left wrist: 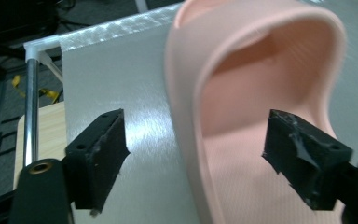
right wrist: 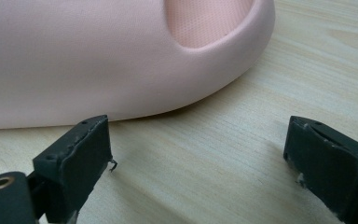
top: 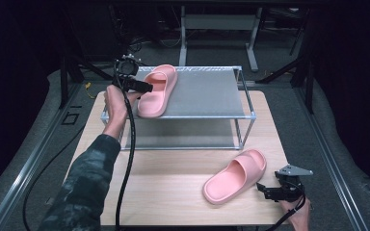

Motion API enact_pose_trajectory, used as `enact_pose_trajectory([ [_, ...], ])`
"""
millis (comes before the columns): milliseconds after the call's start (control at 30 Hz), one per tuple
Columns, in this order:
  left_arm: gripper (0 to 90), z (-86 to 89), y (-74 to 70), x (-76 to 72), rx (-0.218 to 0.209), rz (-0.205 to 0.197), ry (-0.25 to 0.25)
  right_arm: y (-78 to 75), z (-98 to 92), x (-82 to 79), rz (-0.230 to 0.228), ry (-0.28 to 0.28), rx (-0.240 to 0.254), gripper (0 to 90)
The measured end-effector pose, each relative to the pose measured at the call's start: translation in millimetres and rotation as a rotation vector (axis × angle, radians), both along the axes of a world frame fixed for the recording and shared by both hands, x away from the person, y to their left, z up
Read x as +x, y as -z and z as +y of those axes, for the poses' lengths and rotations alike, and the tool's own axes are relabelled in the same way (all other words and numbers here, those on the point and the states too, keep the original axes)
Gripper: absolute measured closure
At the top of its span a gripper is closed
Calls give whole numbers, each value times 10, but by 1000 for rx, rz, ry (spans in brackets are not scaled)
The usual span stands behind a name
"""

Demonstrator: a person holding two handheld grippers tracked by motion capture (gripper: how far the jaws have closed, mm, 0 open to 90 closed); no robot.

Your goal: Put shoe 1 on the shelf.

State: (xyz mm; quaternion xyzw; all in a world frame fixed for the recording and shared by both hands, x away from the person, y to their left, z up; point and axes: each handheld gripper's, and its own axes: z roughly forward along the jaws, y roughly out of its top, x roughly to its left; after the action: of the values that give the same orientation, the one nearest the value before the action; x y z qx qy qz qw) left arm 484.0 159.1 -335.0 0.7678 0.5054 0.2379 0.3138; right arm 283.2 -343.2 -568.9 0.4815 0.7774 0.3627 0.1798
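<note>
One pink slipper (top: 159,91) lies on the grey top shelf (top: 207,94) of a metal rack, at its left end. My left gripper (top: 147,87) is at that slipper's left side. In the left gripper view its jaws stand open (left wrist: 196,154) on either side of the slipper's side wall (left wrist: 261,60), and neither pad presses on it. A second pink slipper (top: 235,175) rests on the wooden table (top: 173,183) at the front right. My right gripper (top: 264,190) sits just right of it, open (right wrist: 198,163), with bare wood between the jaws and the slipper (right wrist: 98,56) just beyond them.
The rack has a lower shelf (top: 183,137) and thin metal posts (top: 239,130); one post (left wrist: 30,112) stands close to my left jaw. Black cables (top: 127,159) trail over the table's left half. Dark floor and frame legs surround the table.
</note>
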Motion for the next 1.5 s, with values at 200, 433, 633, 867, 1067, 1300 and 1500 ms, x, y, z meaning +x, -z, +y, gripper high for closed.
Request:
enact_pose_trajectory([
  [200,143,71,-6,-285,-28,-10,107,-2,-8,0,6,4,9,70],
  [433,144,137,19,-619,-20,-39,183,-2,-7,-1,7,8,9,72],
  [633,155,177,190,-733,-19,-18,220,-2,-3,-2,6,8,6,74],
  [867,322,40,294,-748,-32,-22,243,-3,-1,-3,1,9,-5,79],
  [1067,361,-94,311,-749,-29,-30,241,-2,-5,-1,3,5,4,80],
  [1300,391,-171,338,-692,-48,-33,230,-3,-6,-2,3,8,3,82],
  [1500,342,-172,329,-728,-64,-32,235,-3,-8,-3,3,9,6,84],
])
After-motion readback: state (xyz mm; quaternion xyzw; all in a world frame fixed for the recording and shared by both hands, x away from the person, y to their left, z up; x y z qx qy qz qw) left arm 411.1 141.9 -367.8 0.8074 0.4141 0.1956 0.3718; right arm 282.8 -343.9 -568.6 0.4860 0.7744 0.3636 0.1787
